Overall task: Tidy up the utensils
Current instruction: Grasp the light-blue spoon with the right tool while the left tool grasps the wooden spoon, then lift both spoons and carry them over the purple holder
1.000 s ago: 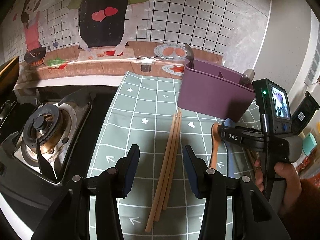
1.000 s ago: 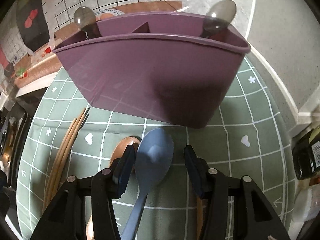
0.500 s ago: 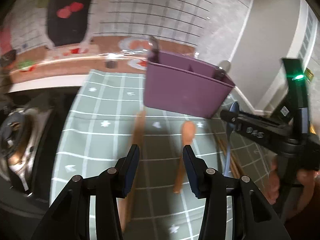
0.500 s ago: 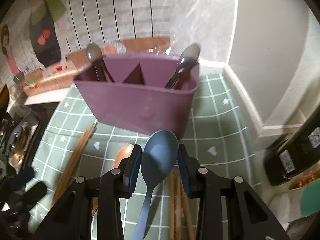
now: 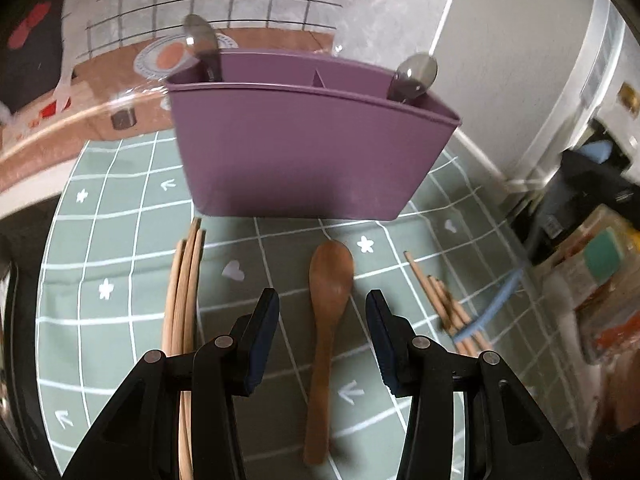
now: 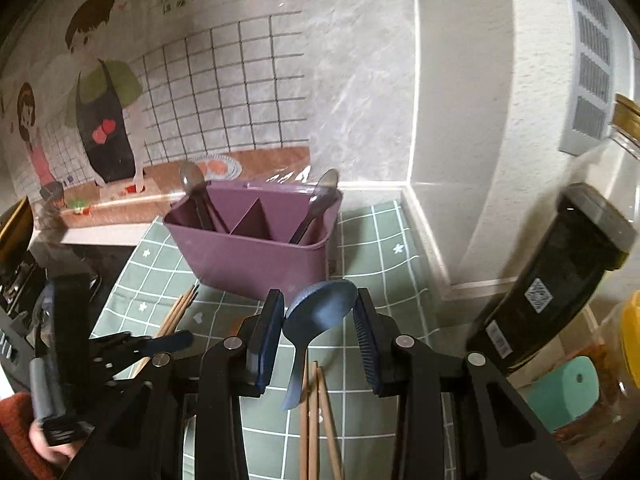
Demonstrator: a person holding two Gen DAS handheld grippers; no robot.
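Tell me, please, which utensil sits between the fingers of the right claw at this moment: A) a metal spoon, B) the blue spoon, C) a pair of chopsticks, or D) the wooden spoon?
B: the right wrist view shows the blue spoon with its bowl clamped between the pads of the right claw, lifted off the green mat, while the wooden spoon lies flat on the mat.
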